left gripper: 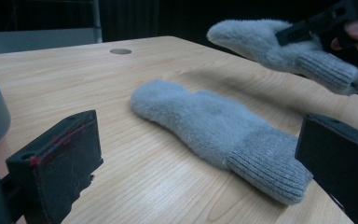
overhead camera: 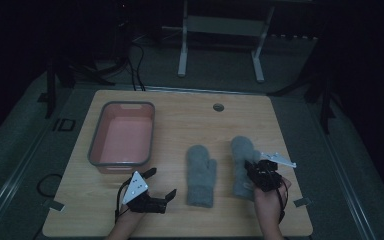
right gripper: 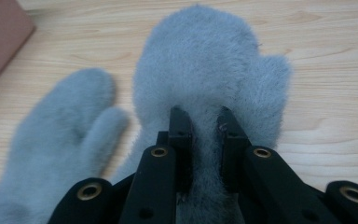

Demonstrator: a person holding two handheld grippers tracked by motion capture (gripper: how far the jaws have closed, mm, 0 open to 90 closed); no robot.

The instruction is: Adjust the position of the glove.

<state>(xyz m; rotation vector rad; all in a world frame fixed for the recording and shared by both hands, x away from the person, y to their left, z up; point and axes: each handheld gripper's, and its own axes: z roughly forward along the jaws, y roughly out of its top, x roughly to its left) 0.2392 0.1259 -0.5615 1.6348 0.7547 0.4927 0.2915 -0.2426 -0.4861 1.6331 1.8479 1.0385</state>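
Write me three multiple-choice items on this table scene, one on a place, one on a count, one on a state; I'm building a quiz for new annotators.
1. Where is the pink bin?
A. On the table's left part
B. On the table's right edge
C. On the floor

2. How many grey mittens are there?
A. One
B. Two
C. Four

3. What is the right tool doing?
A. Hanging open over the bin
B. Clamping a mitten
C. Lying on the table

Answers:
1 A: the high view shows it left of both mittens.
2 B: one mitten lies flat, the other mitten is gripped.
3 B: the jaws pinch the fur, and the left gripper view shows that mitten off the table.
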